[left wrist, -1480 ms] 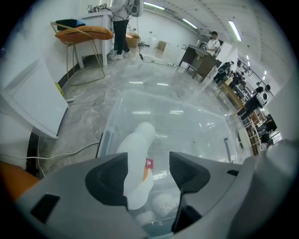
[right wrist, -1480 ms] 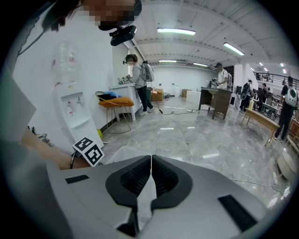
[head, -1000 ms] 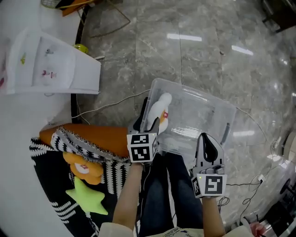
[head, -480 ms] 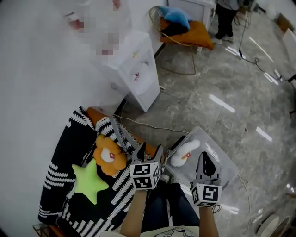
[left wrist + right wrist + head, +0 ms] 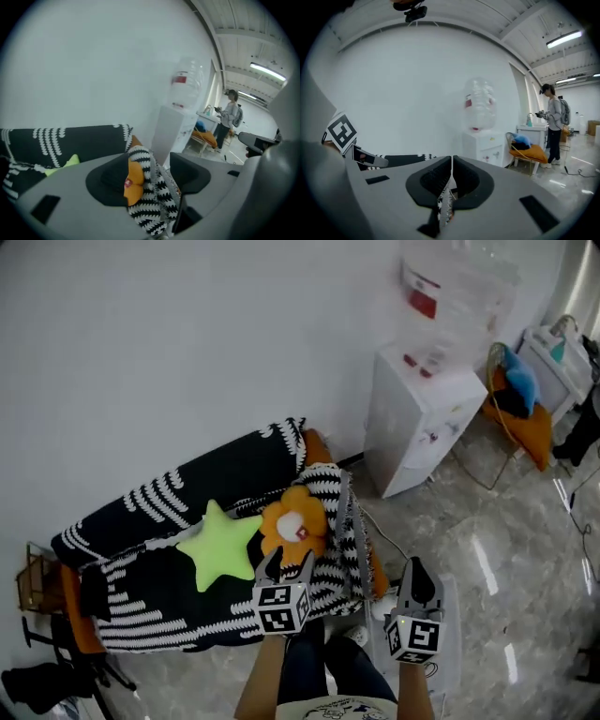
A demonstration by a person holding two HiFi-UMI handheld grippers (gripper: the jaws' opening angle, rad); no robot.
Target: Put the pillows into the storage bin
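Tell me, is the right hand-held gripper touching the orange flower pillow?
Apart. The head view shows the right hand-held gripper off to one side, with striped blanket lying between it and the orange flower pillow.

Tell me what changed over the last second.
The left gripper left the white pillow in the storage bin and swung over to the sofa; open, it now points at the orange flower pillow. The right gripper came along, shut as before. That pillow and the green star pillow stayed on the sofa.
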